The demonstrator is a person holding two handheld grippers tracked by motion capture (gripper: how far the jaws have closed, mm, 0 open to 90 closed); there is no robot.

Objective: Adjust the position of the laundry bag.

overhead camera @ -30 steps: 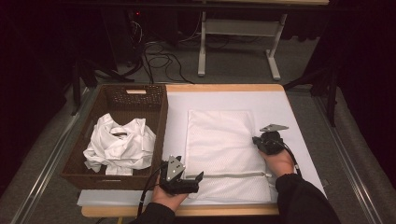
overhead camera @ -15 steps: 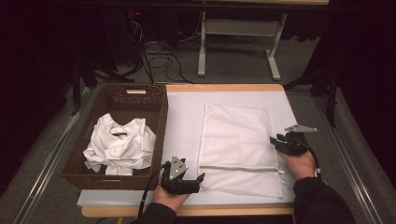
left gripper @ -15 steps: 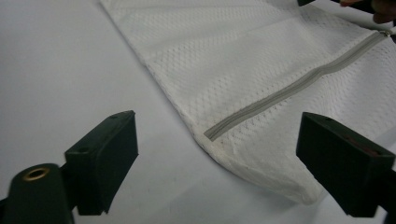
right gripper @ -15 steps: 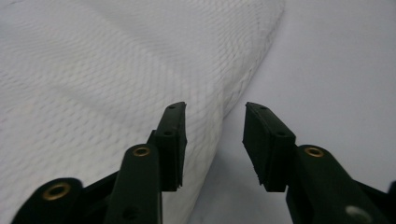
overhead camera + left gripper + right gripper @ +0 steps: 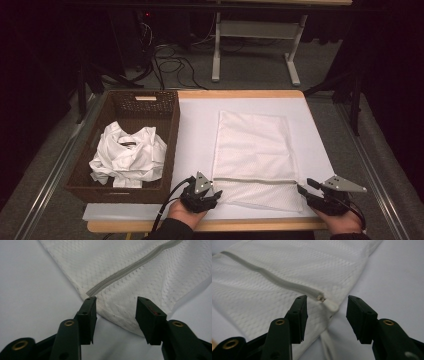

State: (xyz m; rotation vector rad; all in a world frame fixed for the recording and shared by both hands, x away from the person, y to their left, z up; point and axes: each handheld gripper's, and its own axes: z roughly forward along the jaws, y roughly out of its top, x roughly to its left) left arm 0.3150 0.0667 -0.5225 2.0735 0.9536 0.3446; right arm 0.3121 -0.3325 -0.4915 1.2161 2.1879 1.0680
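The mesh laundry bag [image 5: 255, 155] lies flat on the tabletop [image 5: 197, 130], zipper across its near end. The left claw [image 5: 116, 308], half-open and just closing, straddles the bag's corner; the right claw [image 5: 327, 307], just opening, brackets the zipper pull [image 5: 329, 304] untouched. Thin mesh may slip out, or the pull may be missed.

mesh bag [image 5: 274, 287], zipper pull [image 5: 330, 305] (between parted jaws)

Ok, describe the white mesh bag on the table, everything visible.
The white mesh bag is a flat rectangle of fine-holed fabric, lying on the white table cover right of the basket. A pale zipper crosses it near the front edge, closed, its pull at the right end. Each tool's open jaws flank a near corner without gripping.
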